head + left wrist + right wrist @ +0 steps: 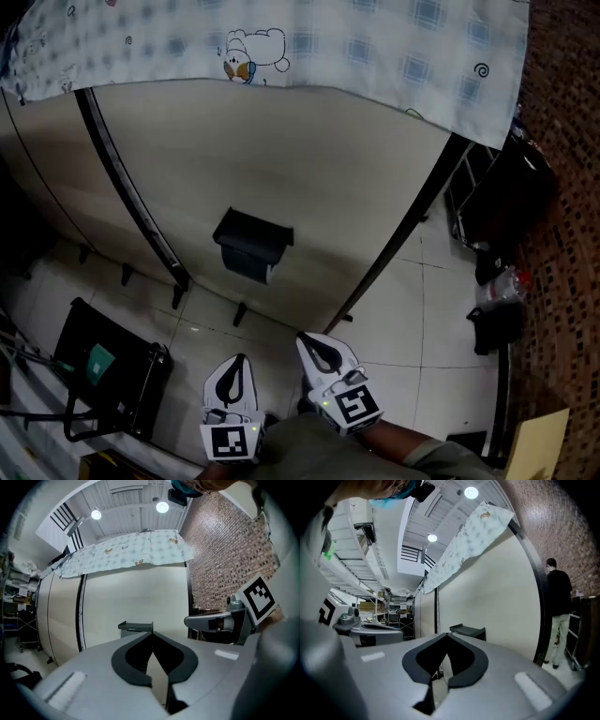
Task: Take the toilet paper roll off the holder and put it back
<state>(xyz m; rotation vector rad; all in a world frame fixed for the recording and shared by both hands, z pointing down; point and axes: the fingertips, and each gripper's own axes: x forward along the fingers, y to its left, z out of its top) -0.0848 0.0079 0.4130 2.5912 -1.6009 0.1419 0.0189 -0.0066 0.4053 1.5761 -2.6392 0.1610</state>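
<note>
Left claw smooth, perhaps plastic; holder boxy

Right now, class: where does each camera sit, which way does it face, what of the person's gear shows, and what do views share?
Head view: on the head, facing steeply down at the black wall-mounted toilet paper holder; shows the left hand-held gripper and right hand-held gripper.
Left gripper view: on the left hand-held gripper, facing the holder along its shut jaws; right one at right.
Right gripper view: likewise on the right one; left one at left.
Shared: all show the holder.
</note>
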